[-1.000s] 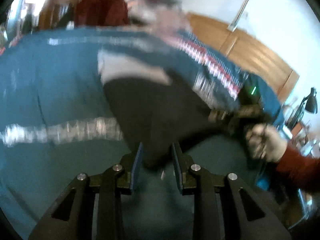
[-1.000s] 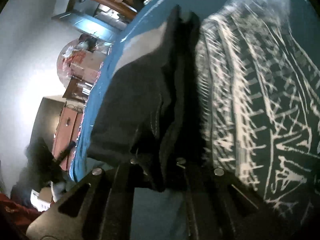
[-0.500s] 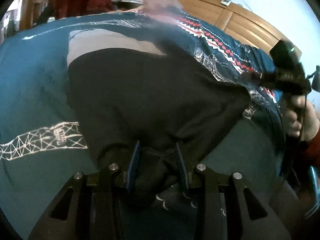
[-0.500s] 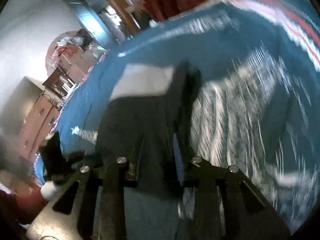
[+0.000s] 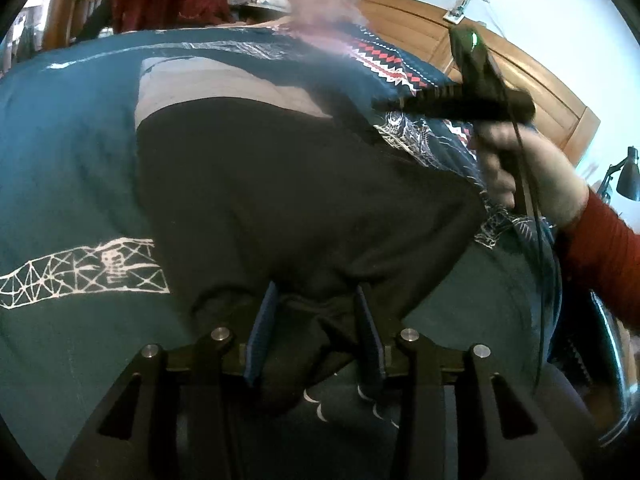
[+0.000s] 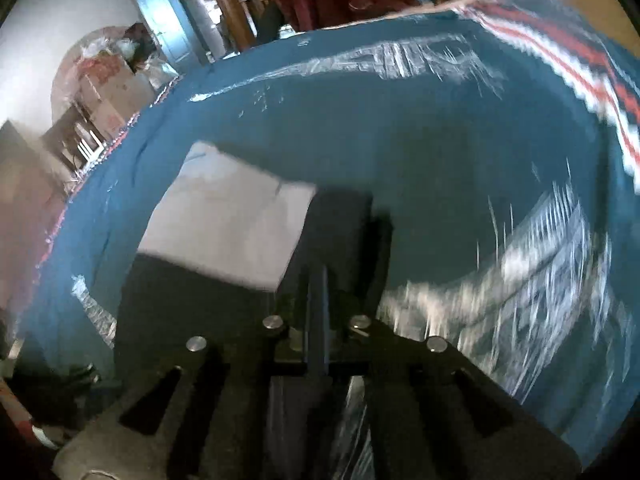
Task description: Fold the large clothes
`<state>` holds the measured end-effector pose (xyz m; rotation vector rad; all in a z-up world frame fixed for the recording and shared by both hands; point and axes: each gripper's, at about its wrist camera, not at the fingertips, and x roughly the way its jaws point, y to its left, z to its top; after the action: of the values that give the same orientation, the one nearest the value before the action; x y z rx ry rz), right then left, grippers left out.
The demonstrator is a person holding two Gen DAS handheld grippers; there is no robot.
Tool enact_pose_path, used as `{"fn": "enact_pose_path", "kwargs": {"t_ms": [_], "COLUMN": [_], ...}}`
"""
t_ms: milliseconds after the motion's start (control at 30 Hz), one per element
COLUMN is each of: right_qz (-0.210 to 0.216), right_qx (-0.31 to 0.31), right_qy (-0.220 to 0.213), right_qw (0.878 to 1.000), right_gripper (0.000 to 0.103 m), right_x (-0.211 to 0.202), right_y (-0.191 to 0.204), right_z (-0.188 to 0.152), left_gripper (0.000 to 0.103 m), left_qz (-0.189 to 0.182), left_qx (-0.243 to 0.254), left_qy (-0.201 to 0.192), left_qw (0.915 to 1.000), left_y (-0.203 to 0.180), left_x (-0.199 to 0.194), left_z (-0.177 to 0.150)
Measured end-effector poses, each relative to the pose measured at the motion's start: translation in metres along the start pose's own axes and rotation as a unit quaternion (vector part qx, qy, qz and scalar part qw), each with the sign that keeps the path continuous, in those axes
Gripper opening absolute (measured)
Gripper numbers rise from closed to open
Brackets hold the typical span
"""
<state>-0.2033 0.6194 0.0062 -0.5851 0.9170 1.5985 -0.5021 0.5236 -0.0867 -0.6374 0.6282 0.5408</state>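
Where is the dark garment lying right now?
In the left wrist view the dark garment lies mid-frame on the teal bedspread, its near edge between the left gripper fingers.

Garment (image 5: pixel 304 200) lies spread on the bedspread (image 5: pixel 68 168), its near edge bunched between the fingers of the left gripper (image 5: pixel 316 336). Right gripper (image 5: pixel 460 100) sits at the garment's far right edge, held in a hand (image 5: pixel 532 176) — sleeve (image 5: pixel 600 256) trailing right of it. Headboard (image 5: pixel 500 64) stands behind the bed on the right; a chair (image 5: pixel 100 0) with draped clothing behind on the left. Right wrist view — right gripper (image 6: pixel 320 280) over the garment's (image 6: pixel 192 304) edge, bedspread (image 6: pixel 400 128) stretching beyond and to the right.
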Motion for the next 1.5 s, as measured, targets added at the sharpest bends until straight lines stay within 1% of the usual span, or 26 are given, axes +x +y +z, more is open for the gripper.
{"fn": "enact_pose_path", "kwargs": {"t_ms": [33,67,133,167,233,300,367,433,467,500,533,567,600,700,733,767,800,900,967,1000,1033,1067,1100,1167,1300,1500], "right_qz": [0.001,0.001,-0.009,-0.006,-0.029,-0.046,-0.03,-0.032,-0.033,-0.029,-0.022,-0.016,-0.014,-0.039,-0.039,-0.038,-0.046,-0.082,-0.108,-0.113,-0.122,-0.128,-0.135,-0.146,-0.159,-0.152], "right_qx": [-0.006,-0.011,-0.011,-0.003,-0.007,-0.044,-0.062,-0.074,-0.072,-0.053,-0.041,-0.032,-0.026,0.002,-0.001,-0.01,-0.02,-0.033,-0.026,-0.017,-0.009,-0.007,-0.009,-0.008,-0.007,0.005], "right_qy": [0.023,0.051,0.126,0.133,0.105,0.043,0.004,-0.021,-0.02,-0.002,0.023,0.053,0.037,0.017,0.001,-0.012,-0.021,-0.027,-0.015,-0.003,0.006,0.007,0.01,0.01,0.02,0.03], "right_qw": [1.0,0.999,0.992,0.991,0.994,0.997,0.998,0.996,0.997,0.998,0.999,0.998,0.999,0.999,0.999,0.999,0.999,0.996,0.994,0.993,0.992,0.992,0.991,0.989,0.987,0.988], "right_gripper": [0.013,0.016,0.024,0.024,0.025,0.024,0.024,0.026,0.027,0.031,0.035,0.034,0.034,0.037,0.037,0.039,0.044,0.07,0.076,0.078,0.079,0.08,0.082,0.087,0.103,0.103], "right_x": [0.016,0.036,0.083,0.089,0.066,0.015,-0.026,-0.057,-0.06,-0.054,-0.044,-0.029,-0.027,-0.048,-0.059,-0.069,-0.08,-0.095,-0.092,-0.083,-0.08,-0.083,-0.081,-0.081,-0.072,-0.069], "right_y": [-0.001,-0.002,-0.011,-0.014,-0.01,0.008,0.027,0.043,0.046,0.046,0.045,0.04,0.035,0.039,0.044,0.051,0.061,0.076,0.082,0.073,0.074,0.075,0.078,0.083,0.085,0.082], "right_z": [0.007,0.012,0.003,0.0,-0.002,-0.019,-0.048,-0.1,-0.116,-0.14,-0.152,-0.168,-0.18,-0.176,-0.175,-0.176,-0.181,-0.203,-0.224,-0.22,-0.229,-0.236,-0.246,-0.254,-0.264,-0.267], "left_gripper": [0.044,0.044,0.044,0.044,0.044,0.045,0.049,0.049,0.05,0.05,0.05,0.051,0.052,0.052,0.055,0.065,0.072,0.08,0.084,0.087,0.089,0.093,0.095,0.097,0.103,0.103], "left_qz": [0.001,0.002,0.002,0.002,0.001,0.0,0.001,0.01,0.012,0.014,0.017,0.02,0.022,0.054,0.071,0.082,0.099,0.171,0.232,0.258,0.285,0.294,0.304,0.312,0.327,0.338], "left_qx": [0.001,0.002,0.003,0.002,0.0,-0.006,-0.003,0.002,0.0,-0.005,-0.007,-0.009,-0.009,-0.007,-0.009,-0.012,-0.016,-0.044,-0.06,-0.068,-0.075,-0.077,-0.087,-0.096,-0.097,-0.087], "left_qy": [0.0,0.0,-0.001,-0.002,0.0,0.001,0.001,0.005,0.006,0.006,0.007,0.007,0.009,0.01,0.004,0.0,-0.007,-0.012,-0.006,0.002,0.014,0.021,0.035,0.052,0.038,0.009], "left_qw": [1.0,1.0,1.0,1.0,1.0,1.0,1.0,0.9999,0.9999,0.9999,0.9998,0.9997,0.9997,0.9985,0.9974,0.9966,0.9949,0.9842,0.9708,0.9637,0.9556,0.9523,0.9481,0.9439,0.9393,0.9369], "left_y": [0.0,0.0,0.0,0.0,0.0,0.001,-0.002,-0.004,-0.005,-0.005,-0.005,-0.006,-0.007,-0.015,-0.017,-0.017,-0.015,0.002,0.014,0.019,0.025,0.029,0.037,0.045,0.041,0.038], "left_x": [0.001,0.001,0.0,-0.001,-0.002,-0.004,-0.005,-0.003,-0.002,-0.002,-0.002,-0.002,-0.002,-0.016,-0.031,-0.04,-0.054,-0.086,-0.101,-0.105,-0.106,-0.105,-0.101,-0.09,-0.081,-0.075], "left_z": [0.001,0.001,0.0,0.0,0.0,0.002,0.003,0.003,0.004,0.004,0.004,0.004,0.005,0.006,0.006,0.004,0.001,-0.01,-0.023,-0.03,-0.039,-0.044,-0.053,-0.066,-0.072,-0.083]}}
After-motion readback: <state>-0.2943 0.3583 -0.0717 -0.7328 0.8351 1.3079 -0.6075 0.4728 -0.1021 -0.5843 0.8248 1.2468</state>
